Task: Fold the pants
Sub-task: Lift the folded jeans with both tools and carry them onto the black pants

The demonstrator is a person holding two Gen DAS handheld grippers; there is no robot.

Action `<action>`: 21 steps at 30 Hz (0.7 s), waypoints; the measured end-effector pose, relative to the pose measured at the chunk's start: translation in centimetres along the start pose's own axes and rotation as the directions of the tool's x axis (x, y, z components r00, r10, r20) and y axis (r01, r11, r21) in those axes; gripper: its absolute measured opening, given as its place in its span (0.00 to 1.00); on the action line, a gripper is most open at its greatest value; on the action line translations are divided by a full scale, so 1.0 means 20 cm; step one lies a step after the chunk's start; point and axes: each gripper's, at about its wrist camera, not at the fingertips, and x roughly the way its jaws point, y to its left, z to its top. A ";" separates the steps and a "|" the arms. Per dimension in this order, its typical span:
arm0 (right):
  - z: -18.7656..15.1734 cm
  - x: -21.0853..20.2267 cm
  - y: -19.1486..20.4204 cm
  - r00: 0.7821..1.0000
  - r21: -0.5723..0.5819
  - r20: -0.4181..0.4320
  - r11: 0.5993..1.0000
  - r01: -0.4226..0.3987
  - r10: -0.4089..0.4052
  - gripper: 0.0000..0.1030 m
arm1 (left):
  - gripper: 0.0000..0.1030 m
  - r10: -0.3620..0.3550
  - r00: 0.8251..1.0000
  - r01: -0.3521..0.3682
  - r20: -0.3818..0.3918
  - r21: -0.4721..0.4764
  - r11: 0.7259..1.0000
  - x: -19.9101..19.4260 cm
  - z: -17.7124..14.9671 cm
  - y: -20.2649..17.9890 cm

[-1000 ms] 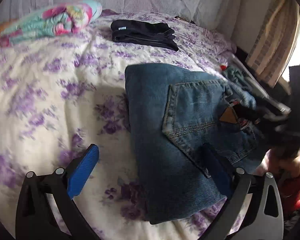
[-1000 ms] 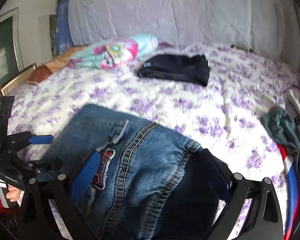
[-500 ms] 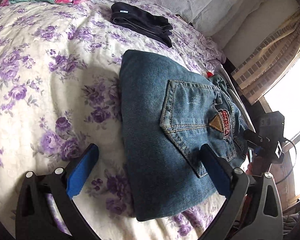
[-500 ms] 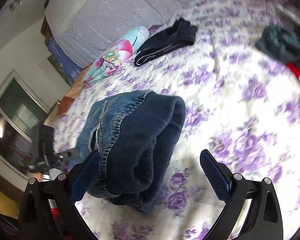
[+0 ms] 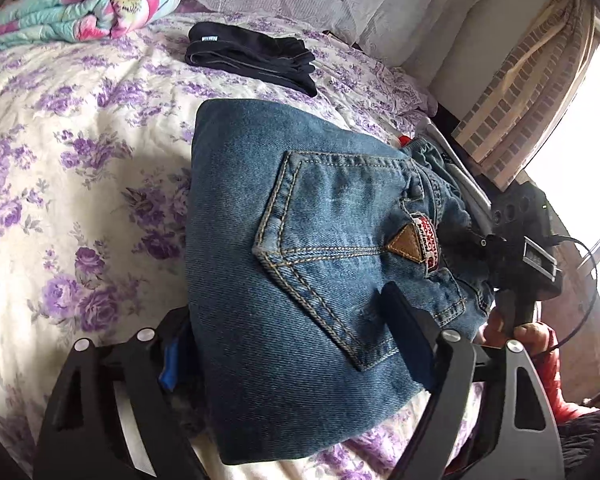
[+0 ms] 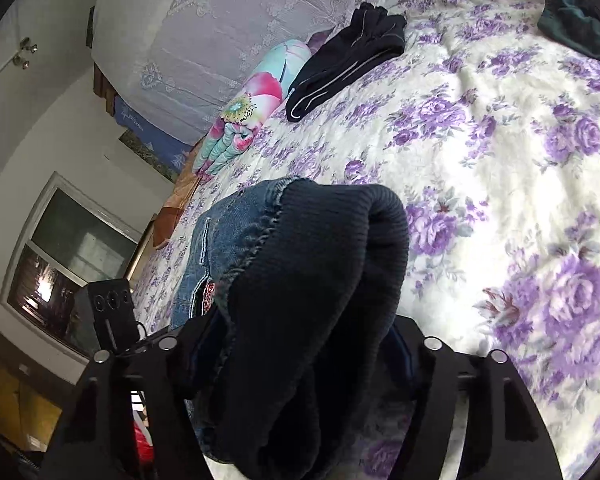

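Observation:
The folded blue jeans [image 5: 284, 240] lie on the floral bedspread [image 5: 60, 160], back pocket and brown patch facing up. My left gripper [image 5: 288, 344] is shut on the near edge of the folded stack, one finger under it and one on top. In the right wrist view the same jeans [image 6: 312, 280] show end-on, with the dark ribbed waistband bulging toward the camera. My right gripper [image 6: 300, 344] is shut on that end, its fingers pressed against both sides. The right gripper also shows in the left wrist view [image 5: 516, 256], at the far end of the jeans.
Folded black pants [image 5: 252, 56] lie at the back of the bed near a rolled floral blanket [image 5: 84, 12]. A dark green garment [image 6: 576, 20] lies at the bed's right edge. The headboard cover [image 6: 220, 20] is behind, and a window [image 5: 588, 120] is to the right.
Both grippers have closed in on the folded jeans from opposite ends and now clamp them; half a second ago both were open and clear of the stack.

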 end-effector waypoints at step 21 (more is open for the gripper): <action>1.55 0.04 0.37 0.906 -0.258 0.414 0.944 0.207 -0.085 0.56 | 0.49 0.206 0.915 -0.257 0.347 0.108 0.960 0.03 1.53 -0.23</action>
